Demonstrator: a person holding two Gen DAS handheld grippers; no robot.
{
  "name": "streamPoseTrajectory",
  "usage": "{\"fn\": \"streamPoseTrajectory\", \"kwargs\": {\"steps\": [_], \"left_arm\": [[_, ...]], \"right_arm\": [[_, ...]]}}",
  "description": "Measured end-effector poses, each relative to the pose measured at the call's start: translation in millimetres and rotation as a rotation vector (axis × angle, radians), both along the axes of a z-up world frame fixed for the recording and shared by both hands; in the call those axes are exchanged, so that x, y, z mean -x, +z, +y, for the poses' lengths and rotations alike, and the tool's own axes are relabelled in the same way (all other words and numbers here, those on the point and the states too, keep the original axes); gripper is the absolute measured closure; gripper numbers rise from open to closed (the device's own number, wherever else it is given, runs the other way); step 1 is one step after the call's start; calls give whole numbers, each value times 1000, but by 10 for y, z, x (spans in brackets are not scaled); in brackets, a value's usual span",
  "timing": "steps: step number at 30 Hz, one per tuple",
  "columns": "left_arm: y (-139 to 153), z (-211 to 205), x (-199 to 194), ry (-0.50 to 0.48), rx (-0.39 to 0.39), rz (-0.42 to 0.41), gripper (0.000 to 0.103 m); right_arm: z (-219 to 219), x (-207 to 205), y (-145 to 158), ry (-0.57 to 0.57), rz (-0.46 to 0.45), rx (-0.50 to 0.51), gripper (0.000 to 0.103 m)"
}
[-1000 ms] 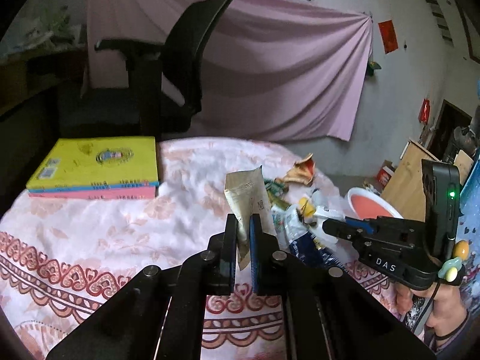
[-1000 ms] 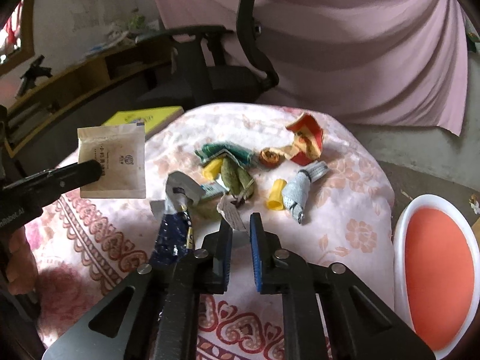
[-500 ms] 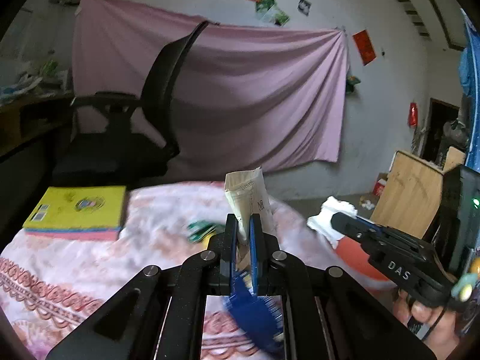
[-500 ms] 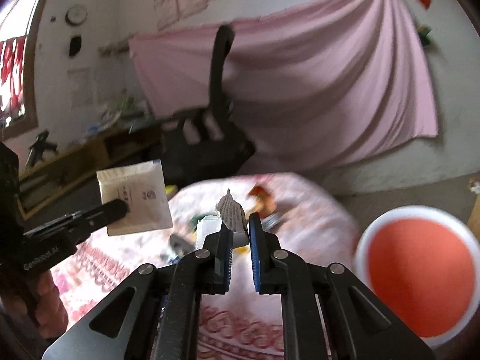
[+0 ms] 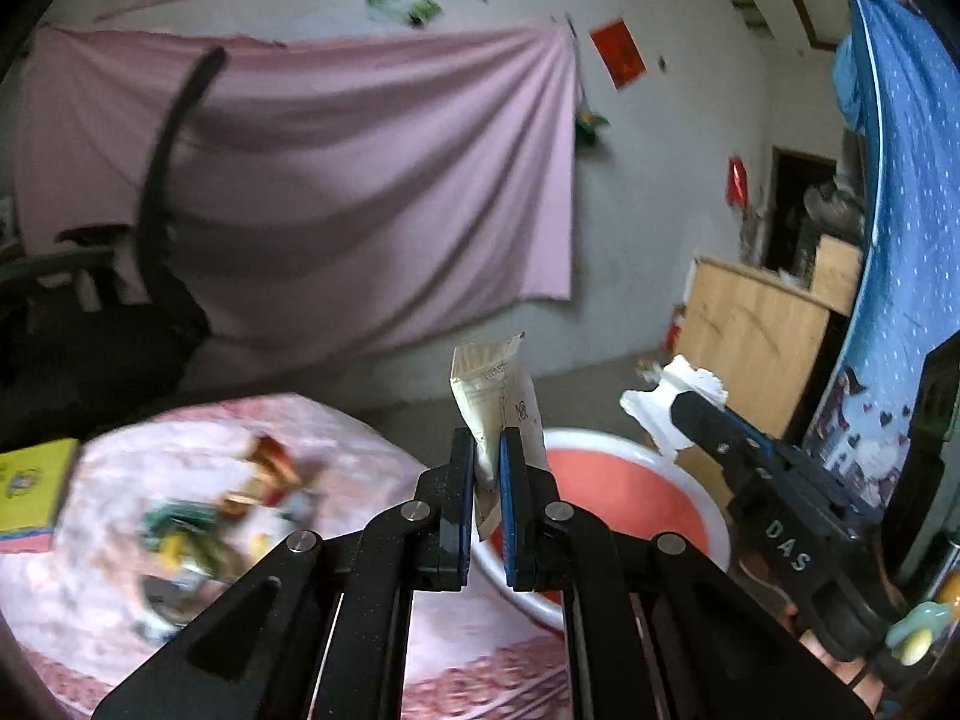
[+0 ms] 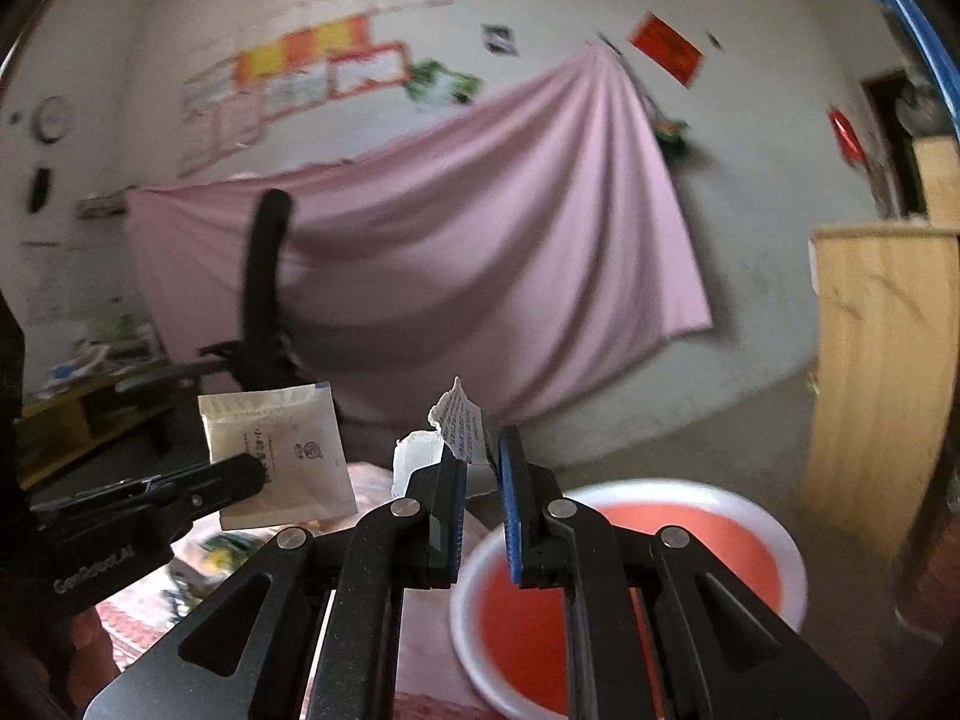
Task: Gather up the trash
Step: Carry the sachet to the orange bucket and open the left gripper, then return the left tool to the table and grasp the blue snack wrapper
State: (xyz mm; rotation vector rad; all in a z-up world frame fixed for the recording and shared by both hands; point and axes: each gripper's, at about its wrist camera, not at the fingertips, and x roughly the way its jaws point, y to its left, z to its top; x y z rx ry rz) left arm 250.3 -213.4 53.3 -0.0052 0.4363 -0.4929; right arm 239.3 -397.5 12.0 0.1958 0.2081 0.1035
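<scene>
Between the left gripper's [image 5: 487, 483] closed fingers: one beige sachet [image 5: 495, 402], long axis upright, top end above the fingertips.

Between the right gripper's [image 6: 477, 489] fingers: one torn white wrapper [image 6: 459, 426], pinched, sticking up past the tips.

Beyond and below both sets of fingertips: one basin [image 6: 786, 546], white rim, red inside, nothing visible in it. Right gripper judged nearer; the release calls for both to be over the basin.

Left of the fingers: remaining litter [image 5: 204, 531], blurred, on the patterned cloth [image 5: 360, 444].

Blurred trash pile [image 5: 222, 516] on the bedspread [image 5: 372, 468]
</scene>
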Motion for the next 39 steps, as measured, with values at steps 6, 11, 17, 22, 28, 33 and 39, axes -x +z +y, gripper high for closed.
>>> {"fn": "streamPoseTrajectory", "kwargs": {"steps": [6,11,17,22,28,33,39], "left_arm": [[-241,-408,-329,-20,-36,169,97],[-391,-474,-460,-6,-41,275,97],[-464,-548,-590,-11,-26,351,96],[-421,-570,-605,-4,-23,360,94],[-382,-469,-545,24,7,348,87],[-261,-255,-390,74,26,269,74],[-72,147,-127,177,47,137,51]], "right_arm": [[-346,-154,-203,-71,130,-56,93],[-491,-223,-338,-92,222,-85,93],[-610,-289,-434,-105,295,-129,91],[-677,-285,-451,-112,312,-161,71],[-635,-271,-407,-105,300,-136,71],[-533,-179,-308,-110,230,-86,52],[-284,-25,-131,-89,115,-16,38]]}}
